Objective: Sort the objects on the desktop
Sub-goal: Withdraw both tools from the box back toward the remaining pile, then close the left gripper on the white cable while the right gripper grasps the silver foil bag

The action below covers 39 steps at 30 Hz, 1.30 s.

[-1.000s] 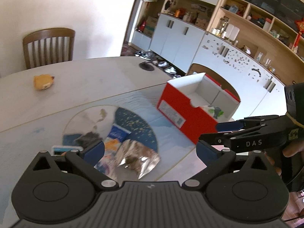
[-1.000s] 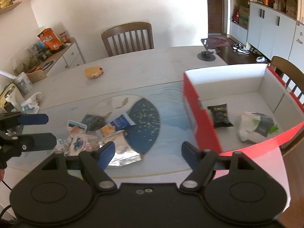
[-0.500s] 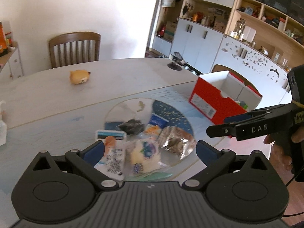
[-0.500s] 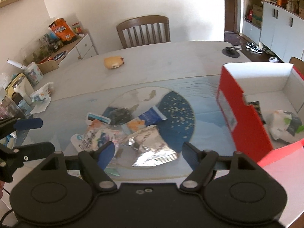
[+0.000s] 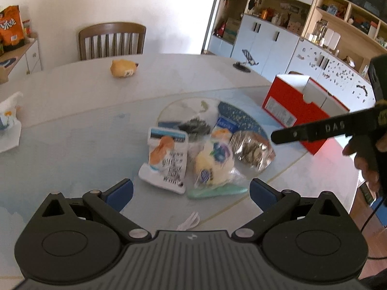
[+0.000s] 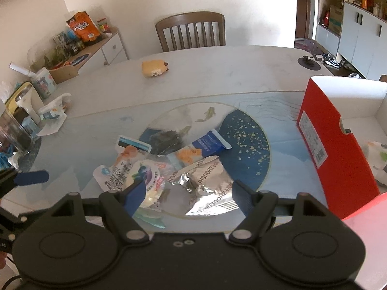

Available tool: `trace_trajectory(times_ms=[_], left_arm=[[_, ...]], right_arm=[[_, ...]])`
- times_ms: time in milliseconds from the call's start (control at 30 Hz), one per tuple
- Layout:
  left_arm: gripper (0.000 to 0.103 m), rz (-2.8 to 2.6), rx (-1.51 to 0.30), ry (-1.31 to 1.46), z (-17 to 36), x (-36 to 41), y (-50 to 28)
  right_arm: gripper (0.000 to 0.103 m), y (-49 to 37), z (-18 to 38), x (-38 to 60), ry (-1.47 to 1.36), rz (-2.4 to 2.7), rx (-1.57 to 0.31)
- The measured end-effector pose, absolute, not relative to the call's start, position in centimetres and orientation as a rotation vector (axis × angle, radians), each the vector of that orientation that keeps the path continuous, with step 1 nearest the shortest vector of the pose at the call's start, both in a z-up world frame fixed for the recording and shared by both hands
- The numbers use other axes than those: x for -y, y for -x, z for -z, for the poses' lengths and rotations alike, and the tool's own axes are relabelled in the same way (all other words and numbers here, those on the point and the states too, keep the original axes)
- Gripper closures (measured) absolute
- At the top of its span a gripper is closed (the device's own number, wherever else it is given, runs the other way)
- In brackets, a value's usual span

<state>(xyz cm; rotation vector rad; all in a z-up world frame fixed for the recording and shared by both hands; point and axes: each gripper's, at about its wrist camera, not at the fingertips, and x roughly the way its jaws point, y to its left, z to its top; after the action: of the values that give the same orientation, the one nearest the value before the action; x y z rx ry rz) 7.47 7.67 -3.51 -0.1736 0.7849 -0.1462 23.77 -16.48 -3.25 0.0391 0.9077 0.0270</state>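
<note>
Both jaws wide and empty above snack packets (image 5: 193, 154) piled on tabletop (image 5: 72, 125), red box (image 6: 338, 145) just right.

Five snack packets (image 6: 205, 183), one red box (image 6: 338, 149), one chair (image 6: 191, 31).

Both wrist views over snack pile (image 5: 205, 154)

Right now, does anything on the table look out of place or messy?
Yes. Snack packets lie in an overlapping heap: the crumpled silver foil bag over the blue-and-orange packet. The orange plush toy sits alone at the far side, and crumpled white tissue lies at the left edge.
</note>
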Motion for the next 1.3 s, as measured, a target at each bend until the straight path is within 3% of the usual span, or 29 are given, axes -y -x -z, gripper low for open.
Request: trace_trajectory(times_ms=[967,1300], left_arm=[[0.001,0.165,-0.871,0.126,9.8,-7.8,-6.9],[0.016,0.168,-0.862,0.092,10.3,-7.6,-6.6]], right_arm=[[0.025,-27.9,8.4,18.8,0.034,-0.017,-1.011],[0.025,-29.2,10.1,19.3,0.068,-0.028,-1.041]])
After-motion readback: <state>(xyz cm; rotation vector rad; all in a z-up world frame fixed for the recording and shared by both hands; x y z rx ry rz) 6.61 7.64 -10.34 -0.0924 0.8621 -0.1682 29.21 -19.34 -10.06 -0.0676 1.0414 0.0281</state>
